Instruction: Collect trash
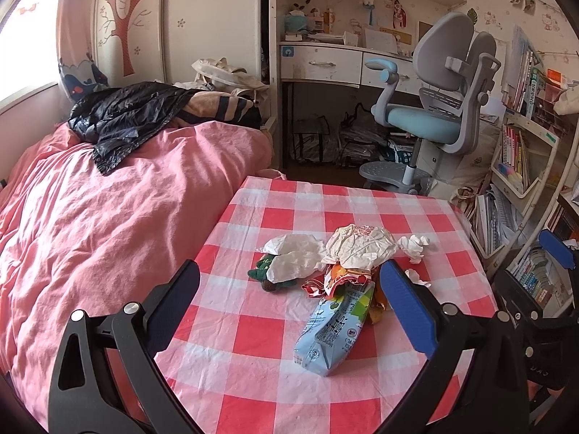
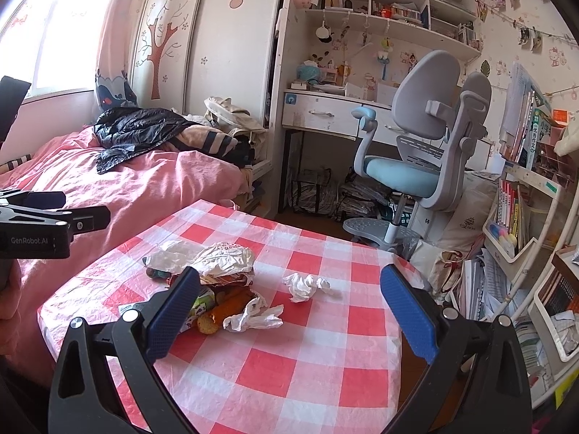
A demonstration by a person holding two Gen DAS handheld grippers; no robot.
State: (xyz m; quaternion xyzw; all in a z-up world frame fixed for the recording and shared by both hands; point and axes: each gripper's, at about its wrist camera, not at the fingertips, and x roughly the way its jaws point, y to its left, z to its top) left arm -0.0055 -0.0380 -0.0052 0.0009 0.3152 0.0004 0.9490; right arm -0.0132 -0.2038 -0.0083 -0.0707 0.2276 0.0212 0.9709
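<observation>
A pile of trash lies on the red-and-white checked table (image 1: 253, 372): a blue drink carton (image 1: 331, 329), crumpled white wrappers (image 1: 356, 247), a green wrapper (image 1: 262, 269) and a white tissue ball (image 1: 414, 246). My left gripper (image 1: 289, 303) is open above the table, its jaws either side of the carton, touching nothing. In the right wrist view my right gripper (image 2: 289, 307) is open and empty above the table (image 2: 307, 379), with a crumpled tissue (image 2: 304, 285), a second tissue (image 2: 253, 316), an orange wrapper (image 2: 226, 307) and white wrappers (image 2: 224, 256) between its jaws.
A bed with a pink duvet (image 1: 101, 217) stands left of the table. A grey-blue desk chair (image 1: 434, 115) and a desk (image 1: 322, 61) stand behind it. Bookshelves (image 2: 514, 224) with stacked papers fill the right side. Bags (image 2: 325, 191) lie under the desk.
</observation>
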